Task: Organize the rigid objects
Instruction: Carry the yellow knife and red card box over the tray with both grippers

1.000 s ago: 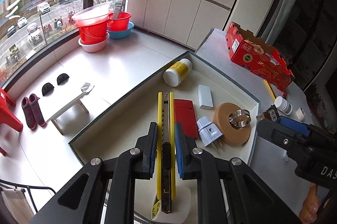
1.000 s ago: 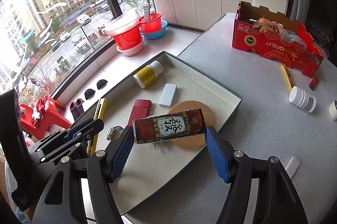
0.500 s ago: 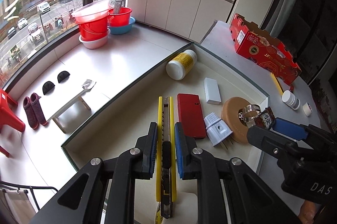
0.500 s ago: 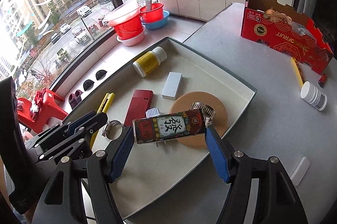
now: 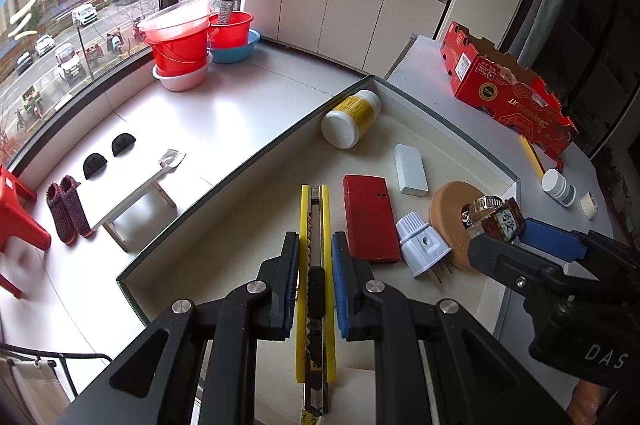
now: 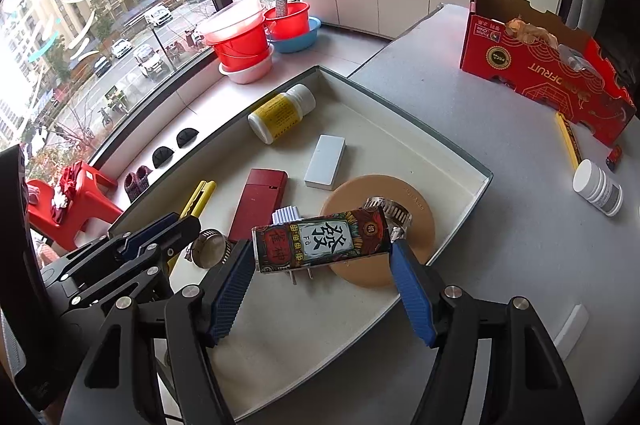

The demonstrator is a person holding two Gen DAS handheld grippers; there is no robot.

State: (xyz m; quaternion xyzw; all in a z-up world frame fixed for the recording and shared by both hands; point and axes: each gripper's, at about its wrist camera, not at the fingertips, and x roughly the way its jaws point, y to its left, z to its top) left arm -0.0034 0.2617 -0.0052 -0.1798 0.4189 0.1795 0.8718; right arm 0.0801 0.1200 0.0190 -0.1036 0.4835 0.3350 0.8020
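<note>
1. Lower than before, the right claw is gripping a printed box endwise over the tray.
2. The left claw is clamping a yellow utility knife above the tray floor.

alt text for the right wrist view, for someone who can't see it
The right gripper holds a patterned box crosswise above a shallow tray containing a yellow-labelled bottle, red case, white block and tan disc. The left gripper is at left.

Left gripper: black angular arms, blue ribbed pads, round silver screws. Right gripper: same build, white "DAS" lettering on housing.
</note>
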